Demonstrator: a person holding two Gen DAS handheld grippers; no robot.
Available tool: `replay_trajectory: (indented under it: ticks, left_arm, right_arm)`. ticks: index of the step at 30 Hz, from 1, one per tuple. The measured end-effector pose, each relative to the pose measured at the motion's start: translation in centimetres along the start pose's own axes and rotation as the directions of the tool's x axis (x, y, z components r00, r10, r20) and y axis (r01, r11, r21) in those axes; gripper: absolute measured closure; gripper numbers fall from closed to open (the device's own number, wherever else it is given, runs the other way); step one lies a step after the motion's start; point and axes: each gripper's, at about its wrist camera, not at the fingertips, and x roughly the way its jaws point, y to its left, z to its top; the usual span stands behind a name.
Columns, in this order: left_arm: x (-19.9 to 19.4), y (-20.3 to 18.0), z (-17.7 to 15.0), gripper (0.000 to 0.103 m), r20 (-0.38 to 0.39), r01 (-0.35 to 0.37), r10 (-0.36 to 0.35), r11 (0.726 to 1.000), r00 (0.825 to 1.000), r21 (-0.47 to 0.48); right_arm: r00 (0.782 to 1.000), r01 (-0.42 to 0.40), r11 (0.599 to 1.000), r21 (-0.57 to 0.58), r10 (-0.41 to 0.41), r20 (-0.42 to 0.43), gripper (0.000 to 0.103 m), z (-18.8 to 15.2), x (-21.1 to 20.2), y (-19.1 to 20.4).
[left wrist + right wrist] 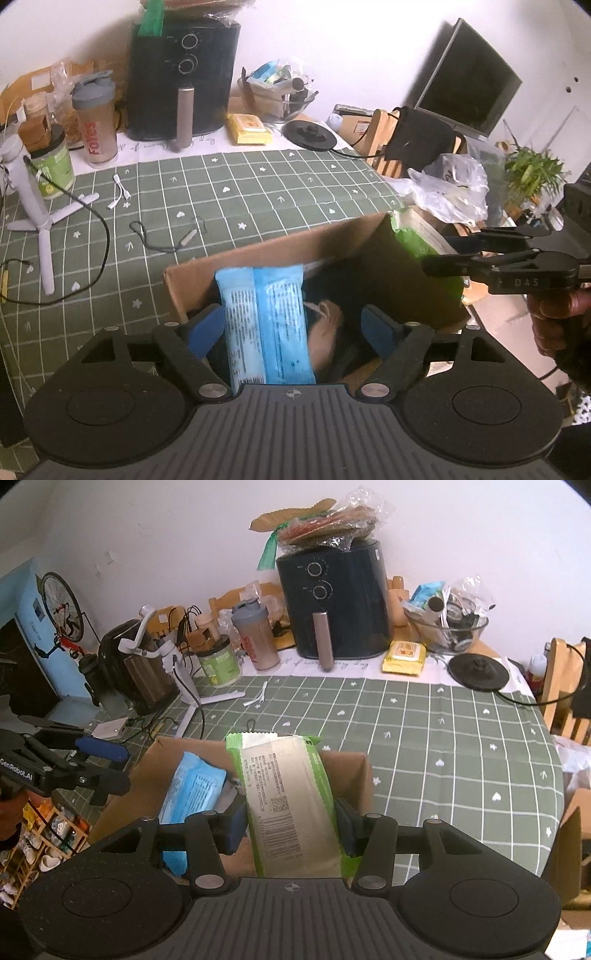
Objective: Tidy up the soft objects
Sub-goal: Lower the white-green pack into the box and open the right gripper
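Note:
An open cardboard box (258, 254) (347, 768) stands on the near part of the green checked tablecloth. A blue pack of wipes (266, 325) (192, 790) leans inside it. My left gripper (291, 328) (110, 764) is open around that pack; the left pad sits at the pack's edge and the right pad is well apart from it. My right gripper (291, 827) (480, 258) is shut on a green pack of wipes (291, 794) (410, 236), held over the box's right side. A dark and tan soft thing (328, 321) lies deeper in the box.
At the table's back stand a black air fryer (332, 602), a shaker bottle (258, 638), a yellow pack (404, 657), a glass bowl (447, 631) and a kettle base (478, 672). A white tripod (37, 206) and cables (166, 240) lie left. A chair with a black bag (421, 140) is at the right.

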Motion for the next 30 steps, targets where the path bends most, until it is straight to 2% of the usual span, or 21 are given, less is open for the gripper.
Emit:
replay_trajectory:
  ticks: [18, 30]
  left_arm:
    - [-1.8, 1.7, -2.3, 0.022, 0.021, -0.025, 0.028, 0.993, 0.999, -0.112]
    - [-3.0, 3.4, -3.5, 0.022, 0.033, -0.056, 0.063, 0.982, 0.997, -0.180]
  right_arm:
    - [0.998, 0.051, 0.997, 0.049, -0.049, -0.030, 0.051, 0.0, 1.3, 3.4]
    - [0.992, 0.124, 0.976, 0.177, -0.116, -0.052, 0.050, 2.1, 2.8, 5.6]
